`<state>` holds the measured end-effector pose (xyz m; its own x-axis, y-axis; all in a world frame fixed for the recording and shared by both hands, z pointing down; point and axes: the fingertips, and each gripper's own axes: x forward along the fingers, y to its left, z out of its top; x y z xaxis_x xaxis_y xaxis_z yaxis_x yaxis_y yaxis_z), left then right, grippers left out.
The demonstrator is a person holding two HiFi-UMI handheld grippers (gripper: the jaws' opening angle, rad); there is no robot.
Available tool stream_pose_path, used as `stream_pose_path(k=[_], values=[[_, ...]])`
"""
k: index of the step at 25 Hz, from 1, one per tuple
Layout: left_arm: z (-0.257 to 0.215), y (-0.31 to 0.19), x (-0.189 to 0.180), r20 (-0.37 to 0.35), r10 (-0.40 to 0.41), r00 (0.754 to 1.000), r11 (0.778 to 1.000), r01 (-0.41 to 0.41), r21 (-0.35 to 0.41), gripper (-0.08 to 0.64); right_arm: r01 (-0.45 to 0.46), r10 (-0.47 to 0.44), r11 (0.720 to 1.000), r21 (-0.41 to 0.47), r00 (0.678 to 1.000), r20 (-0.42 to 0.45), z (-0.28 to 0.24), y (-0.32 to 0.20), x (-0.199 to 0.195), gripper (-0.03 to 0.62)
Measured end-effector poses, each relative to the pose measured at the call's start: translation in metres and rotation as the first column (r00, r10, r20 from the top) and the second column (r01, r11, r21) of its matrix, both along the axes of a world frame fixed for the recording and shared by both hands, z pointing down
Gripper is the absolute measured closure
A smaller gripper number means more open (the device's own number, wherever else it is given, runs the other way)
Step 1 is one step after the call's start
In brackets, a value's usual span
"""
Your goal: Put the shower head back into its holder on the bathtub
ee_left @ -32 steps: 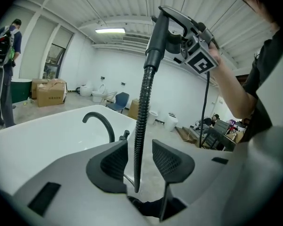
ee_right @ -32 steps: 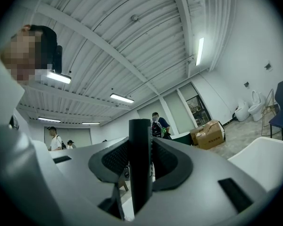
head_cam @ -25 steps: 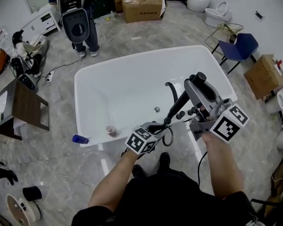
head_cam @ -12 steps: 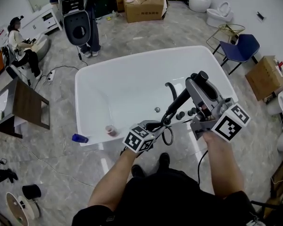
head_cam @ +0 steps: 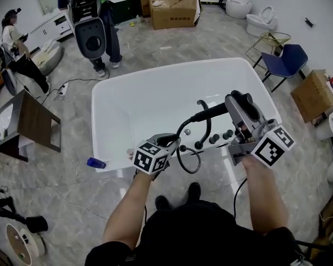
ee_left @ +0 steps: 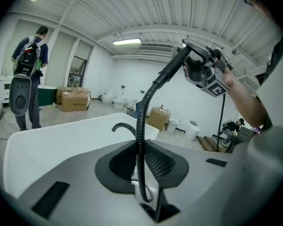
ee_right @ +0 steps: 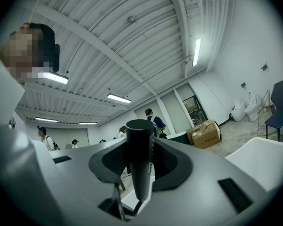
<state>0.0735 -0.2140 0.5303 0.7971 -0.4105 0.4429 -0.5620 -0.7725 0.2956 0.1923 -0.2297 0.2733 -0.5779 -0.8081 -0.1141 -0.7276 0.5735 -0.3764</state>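
Note:
The white bathtub [head_cam: 116, 101] fills the middle of the head view. A black arched faucet [head_cam: 203, 105] and black knobs [head_cam: 228, 133] stand on its near rim. My right gripper [head_cam: 236, 105] is shut on the black shower head [head_cam: 211, 113], holding it nearly level above the knobs. In the right gripper view the shower head's handle [ee_right: 139, 159] stands clamped between the jaws. The black hose [head_cam: 181, 134] curves down from it into a loop. My left gripper [head_cam: 171, 141] is shut on the hose [ee_left: 140, 140], over the near rim to the left of the faucet.
A person with a backpack rig [head_cam: 91, 21] stands beyond the tub. Cardboard boxes [head_cam: 175, 7] and toilets [head_cam: 261, 21] lie at the back. A blue chair [head_cam: 286, 60] and another box [head_cam: 316, 90] are at right, a wooden table [head_cam: 36, 123] at left. A blue thing [head_cam: 95, 163] lies by the tub's near left corner.
My left gripper has moved left along the tub's near rim with the hose. The shower head has swung from steeply slanted to nearly level. My right gripper has stayed put.

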Motion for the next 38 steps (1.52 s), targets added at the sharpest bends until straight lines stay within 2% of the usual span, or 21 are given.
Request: stream_pose_path(k=[7,17,27,38], values=[[-0.005,-0.011,-0.014,-0.003,-0.064,0.998,0.998,0.064,-0.012,0.492,-0.001,0.001,0.999,-0.041,1.000,-0.010,0.013,-0.002,0.004,0.449],[-0.024,-0.034,-0.039,-0.004,-0.154,0.988,0.988,0.154,0.022,0.492,0.004,-0.006,0.997,-0.080,1.000,-0.024,0.030,0.005,0.003,0.451],[-0.042,-0.053,-0.047,0.003,-0.175,0.985,0.982,0.174,0.066,0.492,0.013,-0.013,0.998,-0.066,1.000,0.002,0.030,0.006,0.004,0.453],[-0.077,-0.077,-0.043,-0.013,-0.165,0.986,0.978,0.165,0.128,0.492,0.002,-0.002,1.000,-0.009,0.999,0.039,0.003,-0.001,0.012,0.453]])
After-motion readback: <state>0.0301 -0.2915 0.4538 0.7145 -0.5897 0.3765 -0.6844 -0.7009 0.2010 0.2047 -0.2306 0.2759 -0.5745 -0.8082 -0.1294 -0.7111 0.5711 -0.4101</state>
